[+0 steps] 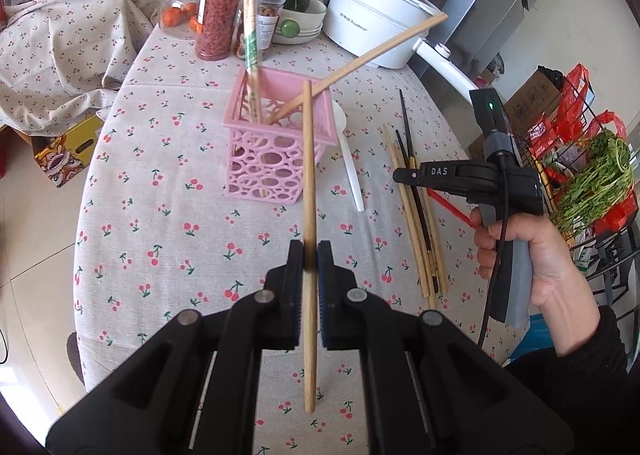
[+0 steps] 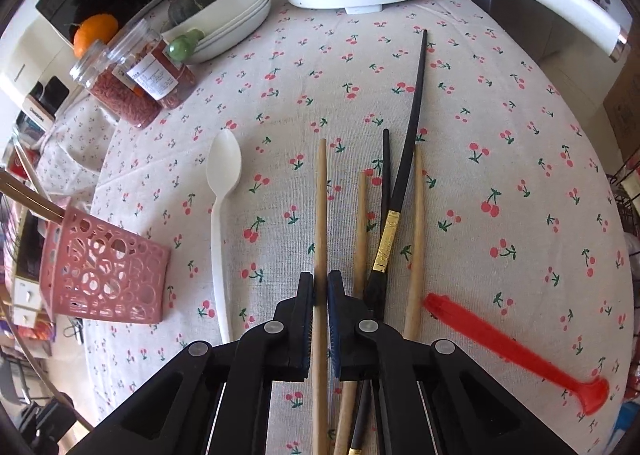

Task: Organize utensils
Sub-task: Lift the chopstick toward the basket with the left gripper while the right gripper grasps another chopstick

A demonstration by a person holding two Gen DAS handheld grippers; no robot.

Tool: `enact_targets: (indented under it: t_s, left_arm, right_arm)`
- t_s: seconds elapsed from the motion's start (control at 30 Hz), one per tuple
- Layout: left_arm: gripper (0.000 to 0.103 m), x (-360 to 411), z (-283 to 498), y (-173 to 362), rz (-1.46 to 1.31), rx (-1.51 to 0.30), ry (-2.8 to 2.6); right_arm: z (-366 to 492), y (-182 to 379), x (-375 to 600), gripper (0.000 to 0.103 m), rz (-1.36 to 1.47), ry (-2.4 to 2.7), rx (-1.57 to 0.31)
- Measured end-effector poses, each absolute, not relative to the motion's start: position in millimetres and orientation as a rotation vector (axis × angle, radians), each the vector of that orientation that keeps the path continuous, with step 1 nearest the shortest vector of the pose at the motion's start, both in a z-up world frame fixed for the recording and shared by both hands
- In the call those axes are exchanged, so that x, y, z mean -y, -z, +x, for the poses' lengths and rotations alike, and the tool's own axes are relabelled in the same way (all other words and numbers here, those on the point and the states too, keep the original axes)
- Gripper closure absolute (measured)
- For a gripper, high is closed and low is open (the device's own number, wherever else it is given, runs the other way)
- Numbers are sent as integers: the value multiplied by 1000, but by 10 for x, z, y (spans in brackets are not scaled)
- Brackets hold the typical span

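Left gripper (image 1: 310, 255) is clamped on a bamboo chopstick (image 1: 308, 191) held above the cloth, far tip at the near rim of the pink basket (image 1: 276, 171); tilt the stick steeper and clear that rim before release, so it drops in w/o tipping the basket. Right gripper (image 2: 321, 287) is closed on another bamboo chopstick (image 2: 321, 215) in the loose pile at right, beside the black chopsticks (image 2: 404, 159); lift it straight up. Basket holds a wrapped chopstick pair (image 1: 251, 55) upright and one bare stick (image 1: 360, 67) leaning right; white spoon (image 2: 222, 207) and red fork (image 2: 516, 351) lie outside on the cloth.
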State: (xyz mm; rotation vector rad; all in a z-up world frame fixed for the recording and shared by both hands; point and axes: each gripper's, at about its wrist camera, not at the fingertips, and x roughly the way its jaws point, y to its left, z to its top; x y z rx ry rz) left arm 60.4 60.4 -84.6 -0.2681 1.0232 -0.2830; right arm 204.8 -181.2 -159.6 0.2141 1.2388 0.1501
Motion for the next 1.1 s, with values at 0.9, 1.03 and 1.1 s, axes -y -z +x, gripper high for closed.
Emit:
enact_targets:
  t_s: [0.9, 1.03, 1.1]
  left_arm:
    - [95, -951, 517, -307, -304, -356, 140]
    - [95, -888, 769, -130, -301, -390, 121]
    - [95, -863, 892, -15, -307, -420, 111]
  right_arm:
    - [1054, 93, 1812, 96, 265, -346, -696]
    - [1076, 103, 1773, 96, 262, -353, -701]
    - [1088, 110, 1762, 96, 260, -352, -702]
